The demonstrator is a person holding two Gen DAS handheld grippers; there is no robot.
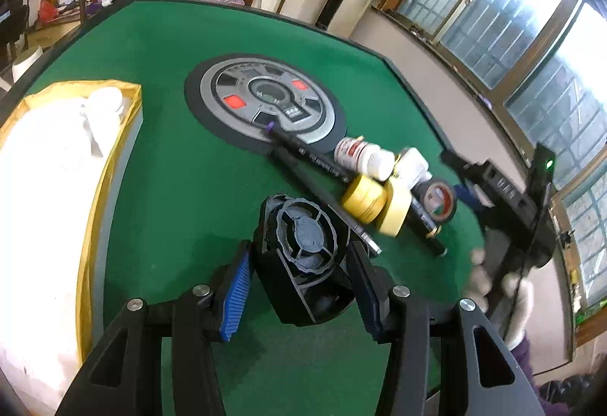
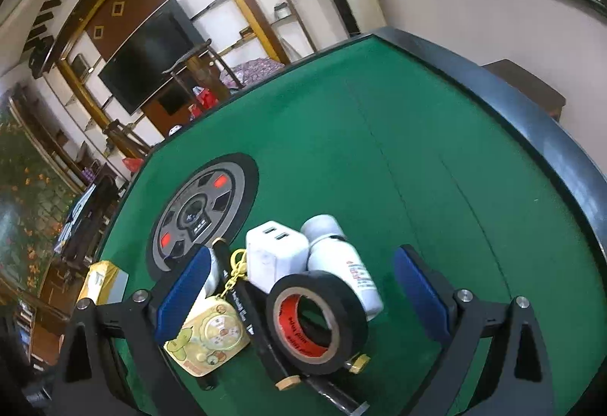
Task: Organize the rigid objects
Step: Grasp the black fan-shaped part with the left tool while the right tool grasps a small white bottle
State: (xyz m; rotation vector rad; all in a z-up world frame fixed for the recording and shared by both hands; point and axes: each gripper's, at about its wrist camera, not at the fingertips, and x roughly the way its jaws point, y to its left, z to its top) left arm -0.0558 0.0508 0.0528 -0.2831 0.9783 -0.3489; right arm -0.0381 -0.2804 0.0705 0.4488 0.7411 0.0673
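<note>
Left gripper was closed on a small black fan, its blue pads pressing the housing from both sides, with the fan held above the green table. Right gripper stood wide open and held nothing; it hovered low over a cluster of items, its fingers to either side of them.

That cluster held a black tape roll, a white charger, a white bottle, a yellow keychain tin and black pens. From the left wrist view a yellow tape roll lay among them too.

Judging by this, the step in hand was carrying the fan to storage. A box lined with yellow sat at the table's left side, well apart from the cluster. It held something white, too washed out by glare to identify. The next move would call for swinging the fan left over the rim and opening the fingers, while the right gripper would need to close on one item, likely the black tape roll.
</note>
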